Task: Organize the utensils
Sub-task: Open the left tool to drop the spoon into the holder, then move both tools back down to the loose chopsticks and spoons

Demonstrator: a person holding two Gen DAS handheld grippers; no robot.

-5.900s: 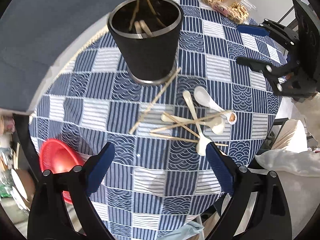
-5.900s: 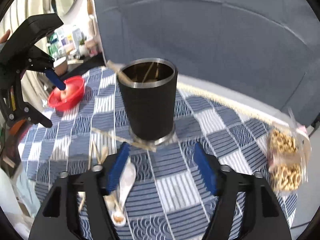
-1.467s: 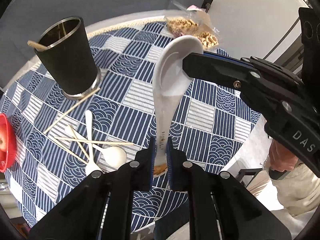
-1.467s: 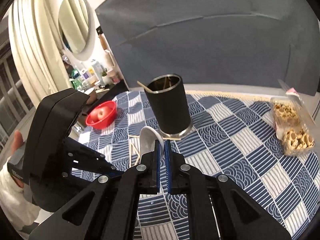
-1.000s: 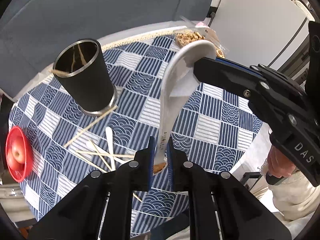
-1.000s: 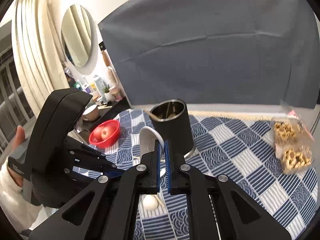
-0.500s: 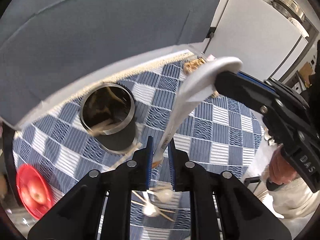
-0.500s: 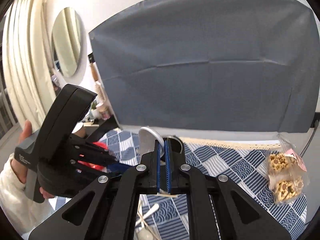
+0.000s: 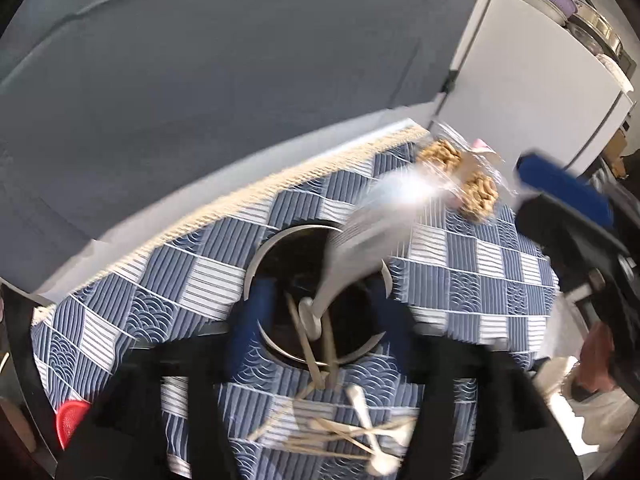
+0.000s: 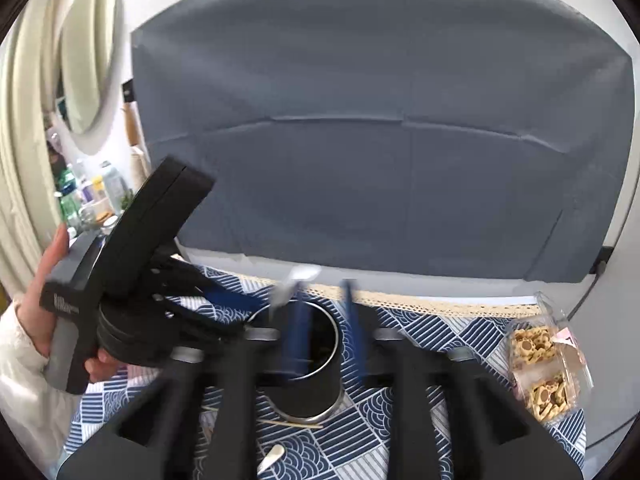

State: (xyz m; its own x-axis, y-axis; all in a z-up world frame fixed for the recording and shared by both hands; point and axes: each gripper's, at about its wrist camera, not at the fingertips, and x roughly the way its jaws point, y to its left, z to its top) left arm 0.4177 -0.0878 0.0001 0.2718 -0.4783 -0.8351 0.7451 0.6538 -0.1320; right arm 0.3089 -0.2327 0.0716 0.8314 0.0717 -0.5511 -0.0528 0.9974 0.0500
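The left gripper (image 9: 320, 312) hangs over the black holder (image 9: 318, 296), its jaws opening with blue pads either side of the rim. A blurred white spoon (image 9: 360, 248) tilts handle-down into the holder, free of both pads. Chopsticks and spoons (image 9: 352, 436) lie crossed on the checked tablecloth (image 9: 192, 276). The right gripper (image 9: 568, 216) shows at right, its jaws opening
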